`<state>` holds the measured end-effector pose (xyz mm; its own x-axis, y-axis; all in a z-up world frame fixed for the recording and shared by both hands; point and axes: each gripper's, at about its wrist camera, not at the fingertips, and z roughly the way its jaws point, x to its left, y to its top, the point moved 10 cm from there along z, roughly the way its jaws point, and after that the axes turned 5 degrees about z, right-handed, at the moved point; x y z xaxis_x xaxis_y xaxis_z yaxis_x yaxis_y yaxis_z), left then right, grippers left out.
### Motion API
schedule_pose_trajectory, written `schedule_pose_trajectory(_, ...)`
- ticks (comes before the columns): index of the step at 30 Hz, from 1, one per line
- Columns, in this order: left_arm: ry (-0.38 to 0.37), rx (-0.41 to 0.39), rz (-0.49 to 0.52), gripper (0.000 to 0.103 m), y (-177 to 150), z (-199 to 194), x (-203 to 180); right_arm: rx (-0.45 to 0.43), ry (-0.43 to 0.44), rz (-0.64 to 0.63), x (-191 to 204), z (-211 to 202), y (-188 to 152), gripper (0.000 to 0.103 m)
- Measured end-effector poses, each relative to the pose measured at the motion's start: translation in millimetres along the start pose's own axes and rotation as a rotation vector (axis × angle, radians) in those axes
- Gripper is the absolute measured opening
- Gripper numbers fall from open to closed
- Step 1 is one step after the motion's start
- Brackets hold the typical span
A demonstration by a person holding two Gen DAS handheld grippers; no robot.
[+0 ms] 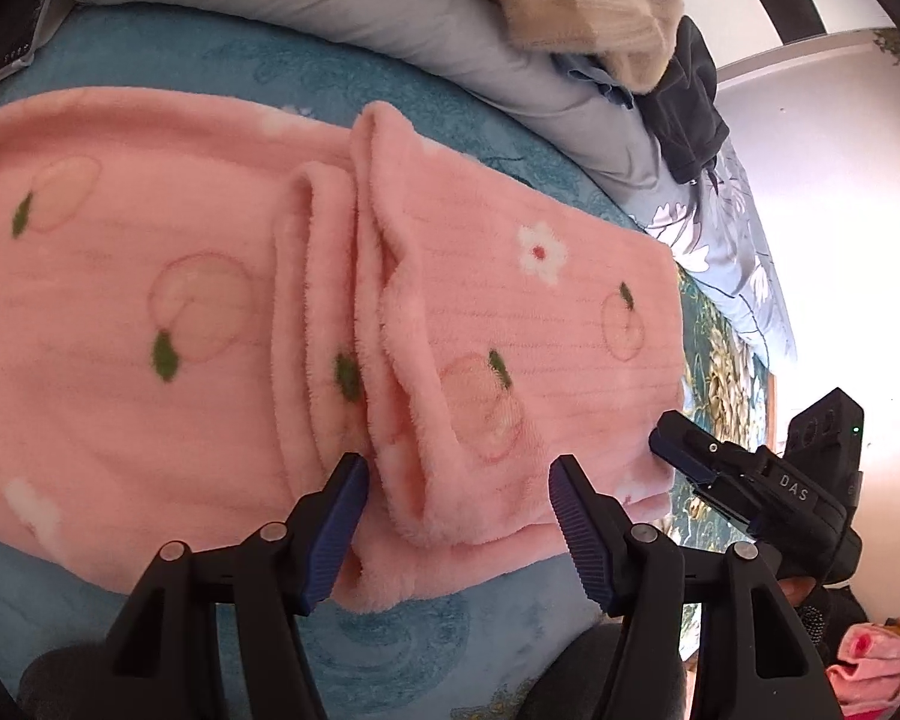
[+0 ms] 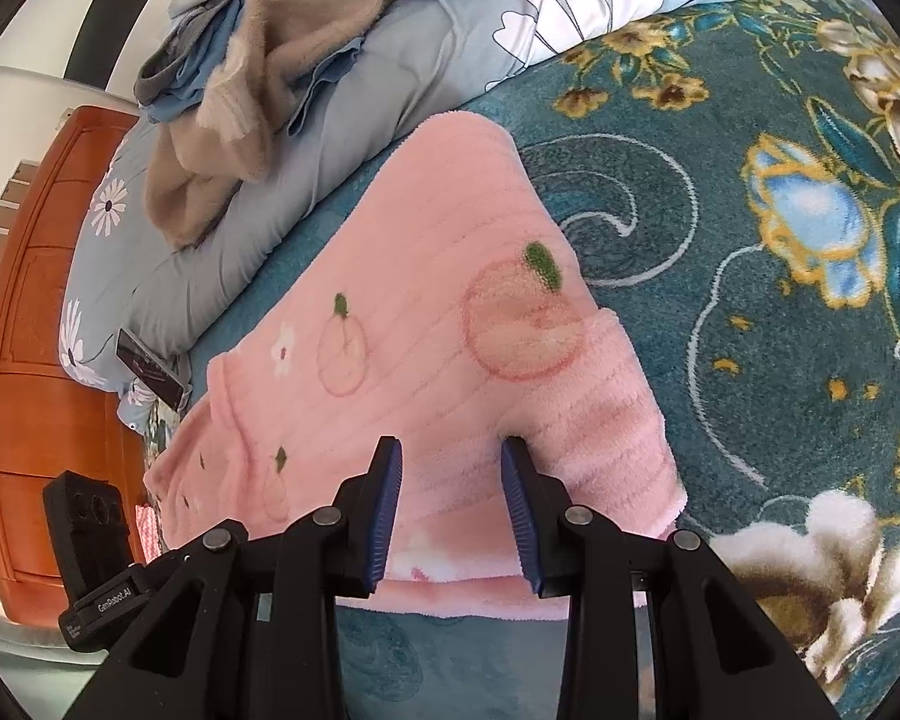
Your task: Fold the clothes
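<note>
Pink fleece garment [image 1: 222, 300] flat on teal bedspread [image 2: 720, 228], left gripper [image 1: 459, 474] parted over bunched folds, right gripper [image 2: 452, 456] parted at garment's near edge, nothing pinched.

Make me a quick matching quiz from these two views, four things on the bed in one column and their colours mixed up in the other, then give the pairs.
1 fleece garment
2 bed cover
3 fuzzy jumper
4 quilt

A beige
B pink with peaches
C grey-blue with white flowers
D teal with gold flowers

Pairs: 1-B, 2-D, 3-A, 4-C
</note>
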<state>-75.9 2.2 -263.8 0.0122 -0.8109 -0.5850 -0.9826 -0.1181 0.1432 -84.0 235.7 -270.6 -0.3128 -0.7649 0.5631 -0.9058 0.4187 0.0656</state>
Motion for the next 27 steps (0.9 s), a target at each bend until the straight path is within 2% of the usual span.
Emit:
schedule_pose_trajectory(4,0.006,-0.025,0.031,0.06,10.6,-4.5,-5.1,0.004,-0.001,0.0,0.4,0.8,0.7,0.035)
schedule_pose_trajectory(6,0.03,0.006,0.052,0.051,11.3,4.0,-4.8,0.004,-0.006,-0.004,1.2,0.8,0.7,0.035)
schedule_pose_trajectory(8,0.05,0.03,0.045,0.03,8.5,12.6,-1.0,0.003,-0.006,0.0,1.0,0.5,0.4,0.035)
schedule_pose_trajectory(11,0.055,0.023,0.015,0.017,5.4,13.5,4.3,0.002,-0.005,0.006,0.4,-1.3,0.1,0.035)
schedule_pose_trajectory(13,0.029,-0.007,0.006,0.012,7.2,6.6,2.4,0.0,-0.007,0.003,0.2,-3.5,0.1,0.035)
schedule_pose_trajectory(17,-0.025,-0.051,0.023,0.01,16.3,-7.9,-15.7,-0.017,-0.007,-0.003,-0.2,-10.8,3.2,0.035)
schedule_pose_trajectory(21,-0.119,-0.104,0.062,0.01,23.9,-37.2,-40.7,-0.042,0.005,0.019,-4.0,-21.4,7.5,0.035)
schedule_pose_trajectory(24,-0.048,-0.083,0.1,0.01,13.5,-42.0,-25.1,-0.037,0.007,0.012,-6.6,-22.6,6.0,0.036)
schedule_pose_trajectory(27,0.028,0.005,0.009,0.01,-10.1,-17.3,19.7,-0.01,-0.008,0.01,-11.6,-13.3,2.1,0.036)
